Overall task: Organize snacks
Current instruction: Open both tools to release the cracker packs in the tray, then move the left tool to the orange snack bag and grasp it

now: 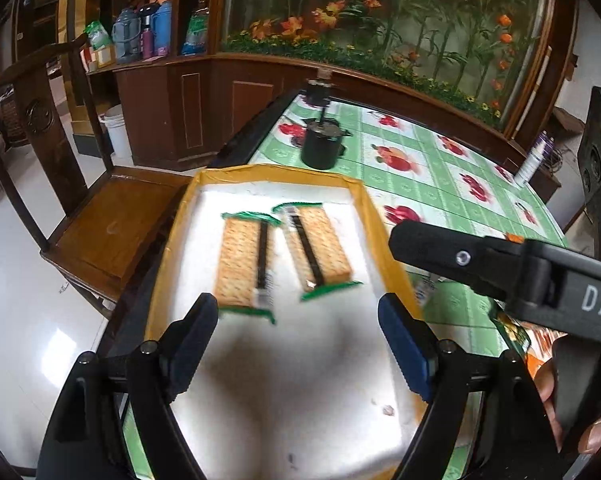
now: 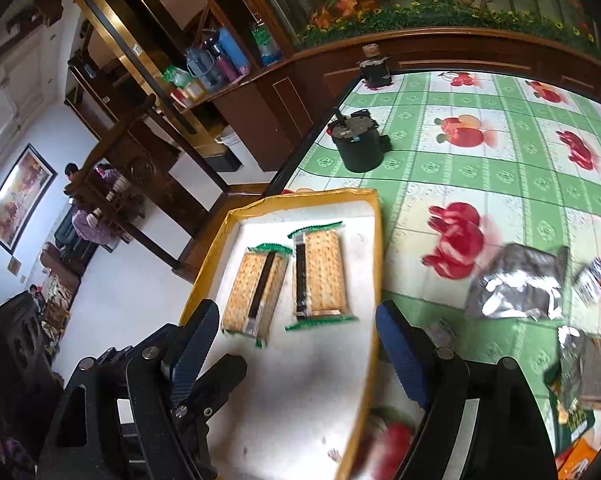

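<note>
Chair: wooden seat at far left, beside the table edge; I keep clear of it.
Tray: white shallow box with a yellow rim, on the left part of the table.
Cracker packs: two lie side by side in the tray's far half, left pack and right pack, near each other, slightly angled.
Left gripper: I see its claw spread wide over the tray's near half, pinching nothing.
Right gripper: also spread and empty, above the tray's right rim.
Black pot: far on the green fruit-print cloth, well apart.
Loose snacks: silver foil packet to the right of the tray, others beyond.
Next step, my judgement: swing right, pinch the foil packet squarely, then set it beside the crackers.
</note>
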Motion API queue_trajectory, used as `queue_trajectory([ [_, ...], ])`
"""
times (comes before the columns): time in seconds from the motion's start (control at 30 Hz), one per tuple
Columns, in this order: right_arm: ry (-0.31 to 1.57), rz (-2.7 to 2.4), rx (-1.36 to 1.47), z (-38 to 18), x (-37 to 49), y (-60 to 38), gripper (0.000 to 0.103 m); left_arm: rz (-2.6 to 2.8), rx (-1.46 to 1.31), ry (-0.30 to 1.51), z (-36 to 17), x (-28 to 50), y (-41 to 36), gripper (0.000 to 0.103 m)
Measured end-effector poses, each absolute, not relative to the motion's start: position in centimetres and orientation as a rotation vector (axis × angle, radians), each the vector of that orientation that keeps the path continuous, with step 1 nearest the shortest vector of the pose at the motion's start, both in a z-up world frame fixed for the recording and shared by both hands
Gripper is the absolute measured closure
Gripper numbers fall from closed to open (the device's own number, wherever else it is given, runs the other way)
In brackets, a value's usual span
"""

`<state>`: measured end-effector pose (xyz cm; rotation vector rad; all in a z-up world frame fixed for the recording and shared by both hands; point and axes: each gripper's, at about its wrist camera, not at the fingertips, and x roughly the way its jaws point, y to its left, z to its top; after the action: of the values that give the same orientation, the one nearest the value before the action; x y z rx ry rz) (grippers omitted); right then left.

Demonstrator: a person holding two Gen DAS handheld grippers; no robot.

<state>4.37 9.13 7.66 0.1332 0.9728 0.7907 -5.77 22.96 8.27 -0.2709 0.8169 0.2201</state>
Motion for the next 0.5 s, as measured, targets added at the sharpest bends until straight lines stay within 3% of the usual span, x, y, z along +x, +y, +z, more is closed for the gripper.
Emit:
queue_trajectory([
  [0.5,0.925,0.725,0.165,6.5,3.1,-3.8,0.018,0.109,-0.17,0.823,8.9,-6.5,14.2,0.021],
])
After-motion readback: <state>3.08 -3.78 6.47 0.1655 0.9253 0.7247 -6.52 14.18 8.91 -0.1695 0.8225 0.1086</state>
